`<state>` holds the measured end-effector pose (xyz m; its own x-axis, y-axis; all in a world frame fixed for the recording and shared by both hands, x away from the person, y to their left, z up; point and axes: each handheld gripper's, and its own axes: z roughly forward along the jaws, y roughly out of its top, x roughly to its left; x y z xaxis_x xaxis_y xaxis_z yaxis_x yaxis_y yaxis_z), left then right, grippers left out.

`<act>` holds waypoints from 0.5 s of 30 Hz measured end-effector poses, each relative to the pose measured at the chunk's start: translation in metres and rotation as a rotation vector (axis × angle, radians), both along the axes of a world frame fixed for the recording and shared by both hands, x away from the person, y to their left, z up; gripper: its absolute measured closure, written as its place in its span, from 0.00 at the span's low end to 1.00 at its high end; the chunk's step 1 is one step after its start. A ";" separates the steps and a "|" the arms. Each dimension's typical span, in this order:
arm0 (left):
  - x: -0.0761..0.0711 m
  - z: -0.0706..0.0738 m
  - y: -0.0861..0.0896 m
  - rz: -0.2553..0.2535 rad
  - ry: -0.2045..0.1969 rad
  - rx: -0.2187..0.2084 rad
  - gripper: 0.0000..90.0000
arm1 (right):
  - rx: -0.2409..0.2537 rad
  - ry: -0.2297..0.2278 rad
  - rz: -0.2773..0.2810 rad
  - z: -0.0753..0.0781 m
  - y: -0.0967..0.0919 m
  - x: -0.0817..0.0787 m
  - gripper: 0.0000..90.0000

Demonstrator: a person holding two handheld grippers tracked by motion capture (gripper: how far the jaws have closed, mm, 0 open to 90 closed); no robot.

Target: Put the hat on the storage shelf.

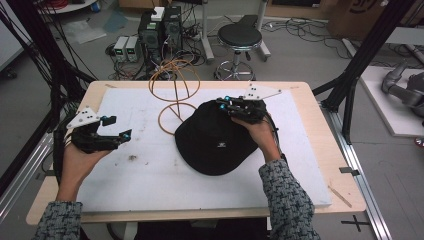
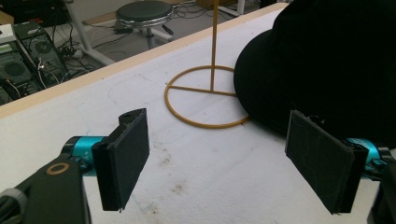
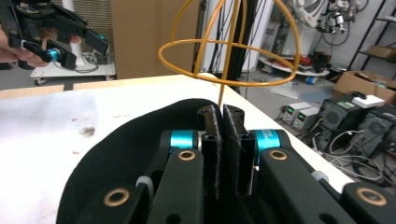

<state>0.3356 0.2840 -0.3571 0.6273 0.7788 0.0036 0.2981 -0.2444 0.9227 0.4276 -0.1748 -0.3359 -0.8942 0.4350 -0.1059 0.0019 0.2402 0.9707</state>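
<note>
**Cap gripped, stand still bare**

While the black baseball cap (image 1: 216,138) lies flat on the white table mat (image 1: 150,180), the right gripper (image 1: 239,107) has its jaws pinched on the cap's far edge. The left gripper (image 1: 112,131) hangs wide and empty, well apart. Judging by the bare yellow wire hat stand (image 1: 175,87) beside the cap, lifting and hanging remain undone.

Left gripper (image 1: 116,127) fingers spread wide, right gripper (image 1: 223,103) fingers pressed together
</note>
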 end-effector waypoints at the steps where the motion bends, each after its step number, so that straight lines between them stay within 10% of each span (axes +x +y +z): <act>1: 0.000 0.000 0.000 0.001 0.000 0.001 0.25 | 0.005 -0.006 -0.004 0.002 -0.003 -0.001 0.96; 15: 0.000 0.000 0.001 0.004 -0.001 0.000 0.25 | 0.051 -0.044 -0.090 0.021 -0.045 -0.012 0.97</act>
<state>0.3352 0.2851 -0.3567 0.6245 0.7810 0.0043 0.2982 -0.2435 0.9229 0.4154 -0.2199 -0.3148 -0.8463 0.5189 -0.1201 -0.0222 0.1910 0.9813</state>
